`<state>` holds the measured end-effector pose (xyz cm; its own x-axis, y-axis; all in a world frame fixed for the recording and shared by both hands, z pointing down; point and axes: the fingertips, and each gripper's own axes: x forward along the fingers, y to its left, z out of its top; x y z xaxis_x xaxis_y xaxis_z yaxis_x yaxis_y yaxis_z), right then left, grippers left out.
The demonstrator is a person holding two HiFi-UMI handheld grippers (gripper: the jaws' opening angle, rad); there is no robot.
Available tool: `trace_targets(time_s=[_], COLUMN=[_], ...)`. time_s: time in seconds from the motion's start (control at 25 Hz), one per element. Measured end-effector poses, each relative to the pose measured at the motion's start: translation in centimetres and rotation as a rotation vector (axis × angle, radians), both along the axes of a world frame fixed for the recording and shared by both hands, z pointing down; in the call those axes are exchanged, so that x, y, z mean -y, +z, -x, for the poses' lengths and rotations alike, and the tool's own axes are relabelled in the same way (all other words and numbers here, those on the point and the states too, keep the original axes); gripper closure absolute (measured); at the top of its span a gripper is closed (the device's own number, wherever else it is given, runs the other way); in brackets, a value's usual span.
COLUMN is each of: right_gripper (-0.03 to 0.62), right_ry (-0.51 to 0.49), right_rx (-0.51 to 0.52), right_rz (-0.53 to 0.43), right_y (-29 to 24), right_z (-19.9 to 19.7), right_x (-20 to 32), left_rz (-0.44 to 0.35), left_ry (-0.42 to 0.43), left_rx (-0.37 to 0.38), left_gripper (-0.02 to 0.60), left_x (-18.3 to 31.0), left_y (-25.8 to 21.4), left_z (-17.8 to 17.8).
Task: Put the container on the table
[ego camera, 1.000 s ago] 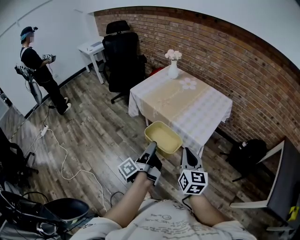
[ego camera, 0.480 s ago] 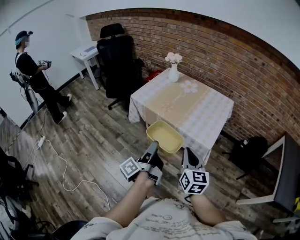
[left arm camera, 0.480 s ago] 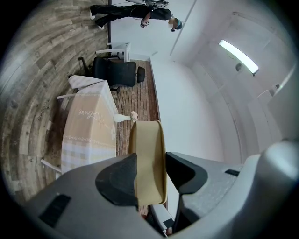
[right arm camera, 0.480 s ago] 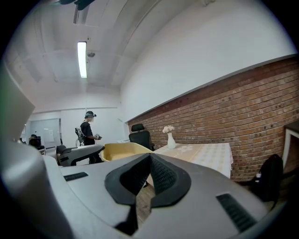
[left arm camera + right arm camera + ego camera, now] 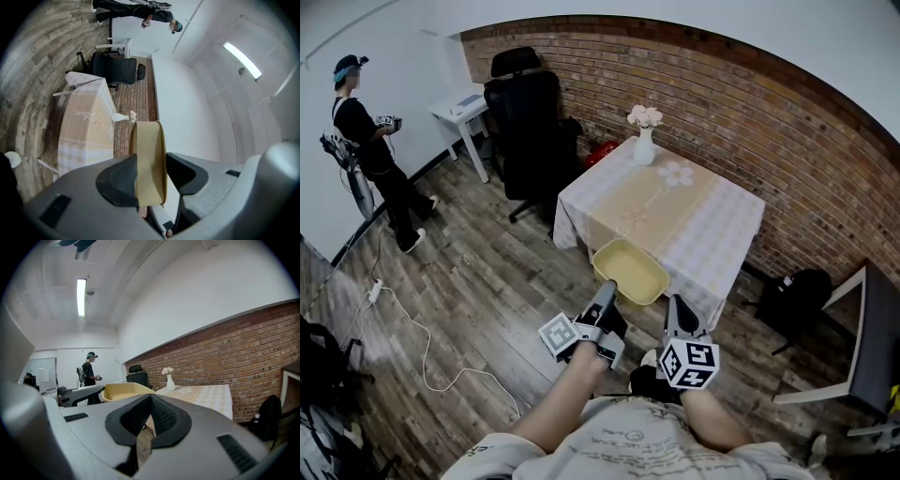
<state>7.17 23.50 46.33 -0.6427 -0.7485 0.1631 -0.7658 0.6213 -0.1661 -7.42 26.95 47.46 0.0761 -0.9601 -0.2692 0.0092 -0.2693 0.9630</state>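
Container (image 5: 629,272) first: where is it?

– Off the desk (image 5: 712,234). The pale yellow container hangs in the air (open side up) over the wooden floor (image 5: 469,281), just in front of the desk's near edge.

– What carries it?

– The left hand-held gripper (image 5: 605,296). Its own view shows the two jaws clamped on the container's near wall, one dark pad on each face of it.

– And the other one?

– The right hand-held gripper (image 5: 673,307) sits just beside the container, on its right and apart from it. In that gripper's view the jaws are pressed together, pad against pad, and the container shows off to their left.

– What stands on the desk?

– A pale checked cloth covers it, with a beige panel down the middle. A white vase (image 5: 644,145) of pale pink flowers stands upright near the far corner, close to the brick wall (image 5: 750,122).

– The rest of the room?

– A black office chair (image 5: 525,112) stands to the left of the desk. A person (image 5: 366,141) in dark clothes stands well apart, by the white wall. A black bag (image 5: 792,295) lies on the floor at the desk's right side, and a white cable (image 5: 422,328) trails across the planks on the left.
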Motion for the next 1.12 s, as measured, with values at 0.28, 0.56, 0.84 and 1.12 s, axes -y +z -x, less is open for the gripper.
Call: trace_targets(time_s=[0.28, 0.56, 0.84, 1.12], right_gripper=[0.592, 0.592, 0.592, 0.592], right_ry=[0.005, 0.008, 0.012, 0.029], right_rx=[0.006, 0.021, 0.036, 0.033], right_rz=[0.01, 0.011, 0.018, 0.032], right_y=[0.7, 0.7, 1.3, 2.1], right_z=[1.5, 3.2, 4.8, 5.6], right_x=[1.9, 6.2, 12.1, 18.6], left_rz=[0.005, -0.002, 0.01, 0.025], left_ry=[0.002, -0.001, 0.009, 0.026], left_rx=[-0.008, 0.006, 0.005, 0.003], left_gripper=[0.379, 0.379, 0.379, 0.379], left_x=[1.7, 5.8, 11.2, 18.0], left_y=[0.3, 0.3, 0.6, 1.7], left_z=[1.7, 3.8, 5.1, 6.3])
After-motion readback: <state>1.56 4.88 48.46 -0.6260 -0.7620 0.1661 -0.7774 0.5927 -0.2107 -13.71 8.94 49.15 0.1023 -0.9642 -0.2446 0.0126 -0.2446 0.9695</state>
